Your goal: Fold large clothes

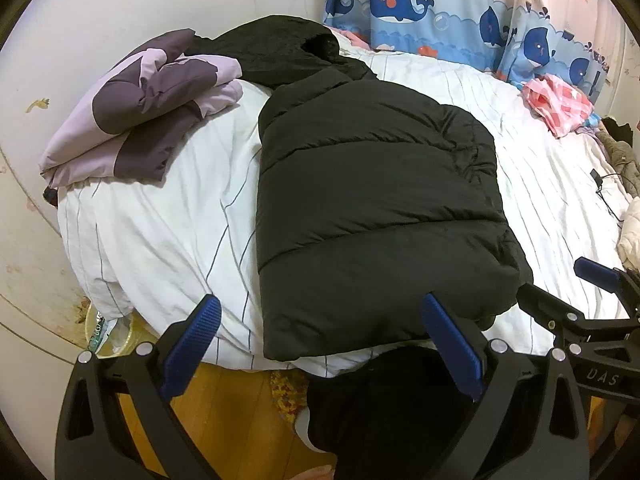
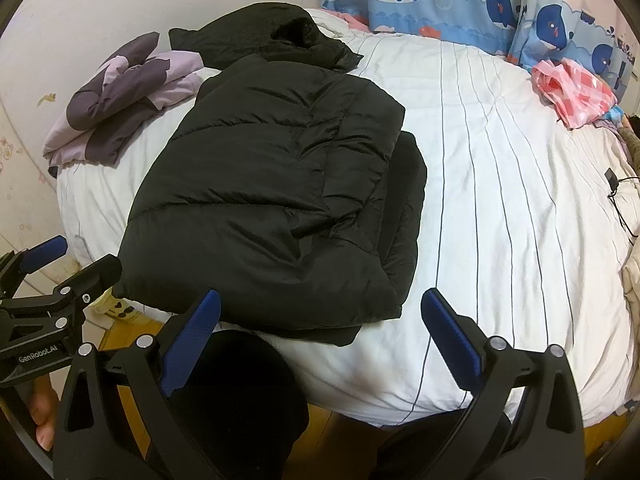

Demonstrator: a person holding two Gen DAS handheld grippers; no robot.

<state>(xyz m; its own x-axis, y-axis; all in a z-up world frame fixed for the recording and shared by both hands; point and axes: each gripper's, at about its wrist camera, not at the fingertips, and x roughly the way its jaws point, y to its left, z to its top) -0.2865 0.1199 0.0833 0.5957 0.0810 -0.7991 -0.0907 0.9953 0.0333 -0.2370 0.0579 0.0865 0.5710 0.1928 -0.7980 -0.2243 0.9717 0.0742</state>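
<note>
A black puffer jacket (image 1: 372, 204) lies folded lengthwise on the white striped bed, hood toward the far wall; it also shows in the right wrist view (image 2: 272, 200). My left gripper (image 1: 320, 340) is open and empty at the jacket's near hem, its right finger over the hem's edge. My right gripper (image 2: 320, 336) is open and empty at the jacket's near right corner. The right gripper also shows in the left wrist view (image 1: 560, 292), and the left gripper in the right wrist view (image 2: 76, 260), both open.
A folded purple garment (image 1: 140, 112) lies at the bed's far left. A pink checked cloth (image 1: 560, 104) lies far right by the whale curtain (image 1: 420, 4). A black cable (image 1: 604, 192) lies at the right. The white bedsheet (image 2: 500, 200) spreads right of the jacket. A wooden floor (image 1: 224, 408) lies below.
</note>
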